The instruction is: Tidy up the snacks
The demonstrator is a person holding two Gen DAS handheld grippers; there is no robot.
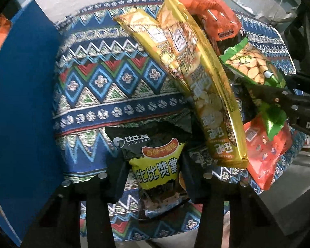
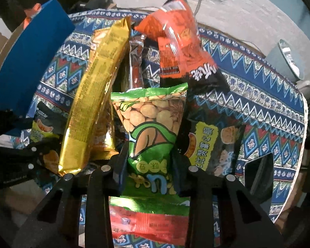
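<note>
Gripping black-and-yellow snack packet (image 1: pixel 155 165), left gripper (image 1: pixel 155 177) pinches it from both sides, lower centre of left view. Right gripper (image 2: pixel 149 169) pinches green peanut packet (image 2: pixel 150 128), centre of right view, above red packet (image 2: pixel 146 225). Long gold packets (image 1: pixel 198 78), orange packet (image 2: pixel 175 47) lie on patterned cloth (image 1: pixel 105 95). Blue box (image 1: pixel 20 103) at left edge.

7 snack bags (image 2: pixel 150 128), 2 tools (image 2: pixel 148 171)

Piled on the tablecloth (image 1: pixel 105 95): long packs (image 1: pixel 196 78) centre, box (image 1: pixel 24 95) left (peanut bag (image 2: pixel 153 124) right of packs).
</note>
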